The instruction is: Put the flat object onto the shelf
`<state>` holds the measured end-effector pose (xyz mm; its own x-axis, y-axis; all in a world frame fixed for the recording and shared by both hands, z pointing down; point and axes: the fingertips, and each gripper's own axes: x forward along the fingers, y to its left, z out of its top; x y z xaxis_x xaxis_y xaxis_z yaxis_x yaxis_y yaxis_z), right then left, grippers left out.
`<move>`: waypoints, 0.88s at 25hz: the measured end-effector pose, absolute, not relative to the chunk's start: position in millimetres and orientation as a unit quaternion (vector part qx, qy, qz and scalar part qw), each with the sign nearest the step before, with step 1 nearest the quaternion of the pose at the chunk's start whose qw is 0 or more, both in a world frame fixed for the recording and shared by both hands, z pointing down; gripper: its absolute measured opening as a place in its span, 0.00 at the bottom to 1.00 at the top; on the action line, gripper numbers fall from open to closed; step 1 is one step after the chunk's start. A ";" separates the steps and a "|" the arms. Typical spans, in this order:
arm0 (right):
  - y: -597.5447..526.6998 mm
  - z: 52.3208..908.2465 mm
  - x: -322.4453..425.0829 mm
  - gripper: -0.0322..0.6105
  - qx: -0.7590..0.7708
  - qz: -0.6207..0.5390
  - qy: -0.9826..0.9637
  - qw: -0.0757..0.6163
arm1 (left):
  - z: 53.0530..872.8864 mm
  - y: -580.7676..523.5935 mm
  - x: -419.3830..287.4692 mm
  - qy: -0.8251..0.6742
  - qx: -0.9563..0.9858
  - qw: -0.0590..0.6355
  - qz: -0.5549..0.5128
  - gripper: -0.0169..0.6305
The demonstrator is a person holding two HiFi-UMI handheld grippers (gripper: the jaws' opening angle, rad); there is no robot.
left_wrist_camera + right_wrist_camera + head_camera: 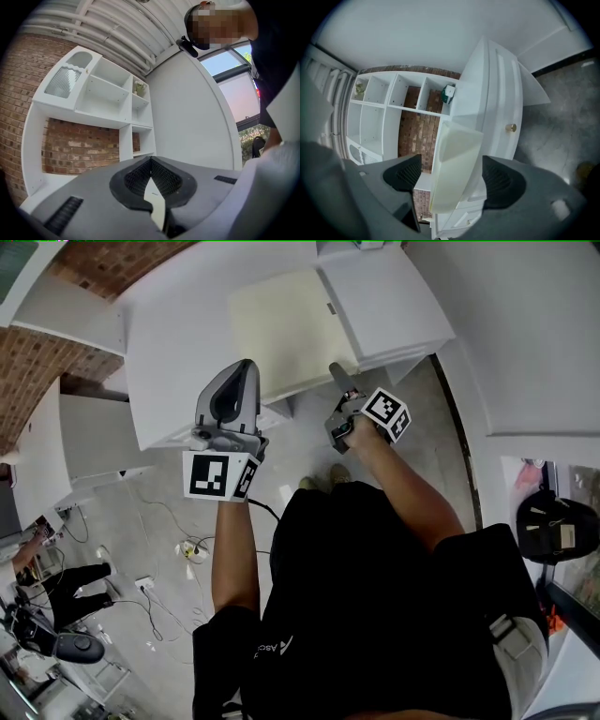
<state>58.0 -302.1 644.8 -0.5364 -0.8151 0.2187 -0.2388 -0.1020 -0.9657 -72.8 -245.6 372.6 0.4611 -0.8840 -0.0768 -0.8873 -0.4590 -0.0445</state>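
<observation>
White shelving [108,98] (brick wall [79,145] behind)

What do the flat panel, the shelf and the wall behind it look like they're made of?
Panel: pale cream, matte, thin and rigid-looking; maybe plastic or painted board, hard to tell. Shelf: smooth white boards with crisp edges, likely painted or laminated wood. Wall: red brick with visible mortar lines.

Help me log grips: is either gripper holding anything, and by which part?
Nothing is held. The right gripper stands open around the flat object at its edge, not touching it; the left gripper is shut, empty.
</observation>
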 end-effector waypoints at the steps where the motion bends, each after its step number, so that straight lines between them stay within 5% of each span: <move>1: -303.9 649.7 54.6 0.66 -0.417 -0.618 0.623 0.237 | 373.5 -247.3 -75.0 0.519 -0.854 0.037 0.019 0.02; 15: -336.4 663.8 29.2 0.68 -0.362 -0.635 0.613 0.301 | 402.4 -247.1 -101.0 0.527 -0.850 0.009 -0.015 0.02; 22: -336.6 671.7 27.6 0.59 -0.379 -0.643 0.594 0.301 | 407.3 -240.9 -112.2 0.531 -0.847 0.002 -0.017 0.02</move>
<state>27.6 -336.6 671.7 -0.5323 -0.8364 0.1308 -0.0631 -0.1148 -0.9914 -112.2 -240.9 407.3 0.4352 -0.8999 0.0271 -0.8998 -0.4358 -0.0213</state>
